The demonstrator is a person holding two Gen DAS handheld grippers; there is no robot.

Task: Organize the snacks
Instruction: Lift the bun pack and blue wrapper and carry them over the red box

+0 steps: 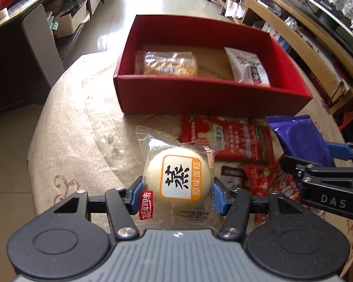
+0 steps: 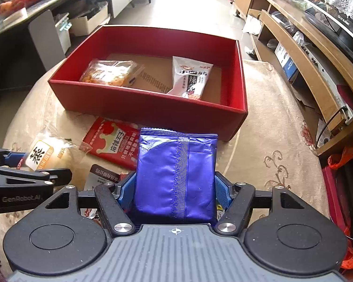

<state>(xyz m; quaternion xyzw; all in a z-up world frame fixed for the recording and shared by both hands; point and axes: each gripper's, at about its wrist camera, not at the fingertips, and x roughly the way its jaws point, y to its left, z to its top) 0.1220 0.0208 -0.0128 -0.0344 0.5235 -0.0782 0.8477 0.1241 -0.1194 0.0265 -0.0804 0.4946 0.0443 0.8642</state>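
Observation:
My left gripper (image 1: 177, 193) is shut on a clear-wrapped steamed cake (image 1: 178, 176) with an orange label, held above the table. My right gripper (image 2: 175, 188) is shut on a shiny blue snack packet (image 2: 176, 174); the packet also shows in the left wrist view (image 1: 298, 136). The red box (image 1: 200, 96) stands open ahead and holds an orange snack bag (image 1: 167, 63) and a white packet (image 1: 249, 67). A red packet (image 2: 116, 143) lies on the table in front of the box.
Several more snack packets (image 1: 268, 181) lie on the beige tablecloth (image 1: 82, 117) between the grippers. A wooden shelf unit (image 2: 306, 54) runs along the right. A dark counter (image 2: 18, 23) and storage boxes stand at the left.

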